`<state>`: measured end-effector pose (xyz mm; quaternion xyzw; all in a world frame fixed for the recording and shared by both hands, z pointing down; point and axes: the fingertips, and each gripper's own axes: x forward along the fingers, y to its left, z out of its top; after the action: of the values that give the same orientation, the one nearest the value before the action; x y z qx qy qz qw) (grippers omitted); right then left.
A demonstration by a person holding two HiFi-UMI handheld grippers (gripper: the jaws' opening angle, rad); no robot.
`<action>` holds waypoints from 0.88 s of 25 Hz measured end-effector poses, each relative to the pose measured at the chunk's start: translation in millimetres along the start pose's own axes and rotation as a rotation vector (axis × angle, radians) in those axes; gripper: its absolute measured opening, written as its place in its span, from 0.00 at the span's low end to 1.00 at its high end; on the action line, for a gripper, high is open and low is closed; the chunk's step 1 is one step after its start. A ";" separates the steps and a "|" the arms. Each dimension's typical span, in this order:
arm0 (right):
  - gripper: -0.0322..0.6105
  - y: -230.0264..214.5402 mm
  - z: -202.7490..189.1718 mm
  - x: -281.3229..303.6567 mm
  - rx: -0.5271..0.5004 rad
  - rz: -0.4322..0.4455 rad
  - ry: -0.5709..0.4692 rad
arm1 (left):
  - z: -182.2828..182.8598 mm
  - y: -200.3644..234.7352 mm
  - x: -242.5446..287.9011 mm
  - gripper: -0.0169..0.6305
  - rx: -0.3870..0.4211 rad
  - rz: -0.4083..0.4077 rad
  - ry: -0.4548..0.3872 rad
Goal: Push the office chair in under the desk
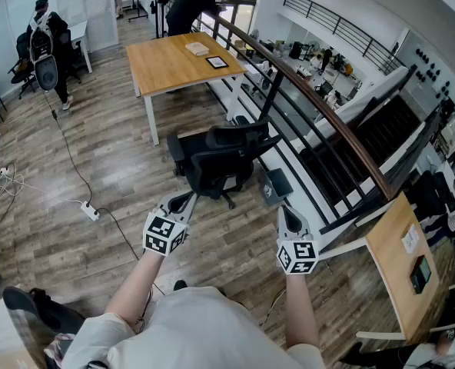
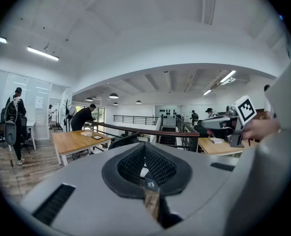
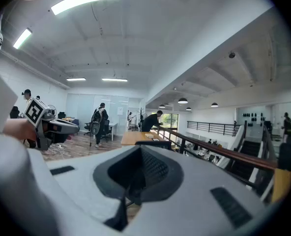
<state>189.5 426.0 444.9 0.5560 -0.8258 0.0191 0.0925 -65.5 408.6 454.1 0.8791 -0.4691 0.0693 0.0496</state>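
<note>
Office chair (image 1: 220,164) is all black, with what looks like a mesh back and curved armrests. It's parked out on the grey-brown plank floor (image 1: 127,160), well apart from the desk (image 1: 166,68) and just beside the railing (image 1: 320,121). Desk is a light wood rectangular top on white legs, with a dark flat tablet (image 1: 217,62) and a pale flat box (image 1: 197,48) lying on it. Railing has dark metal bars under a rounded wooden handrail. Left gripper (image 1: 187,200) and right gripper (image 1: 287,211) are both held out toward the chair, jaws pressed together on nothing, ribbed dark pads meeting inside smooth grey shells.
</note>
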 end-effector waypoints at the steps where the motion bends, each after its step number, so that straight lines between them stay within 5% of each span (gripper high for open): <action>1: 0.05 -0.7 0.3 -0.5 -0.001 0.000 0.001 | 0.0 -0.9 0.3 0.02 -0.001 0.000 0.001; 22: 0.08 10.5 -5.0 1.4 -0.015 -0.016 0.007 | -7.5 4.9 -4.5 0.08 -0.040 -0.003 -0.008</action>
<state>180.0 429.3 450.7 0.5619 -0.8211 0.0143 0.0995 -72.6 410.7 460.8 0.8789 -0.4691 0.0560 0.0655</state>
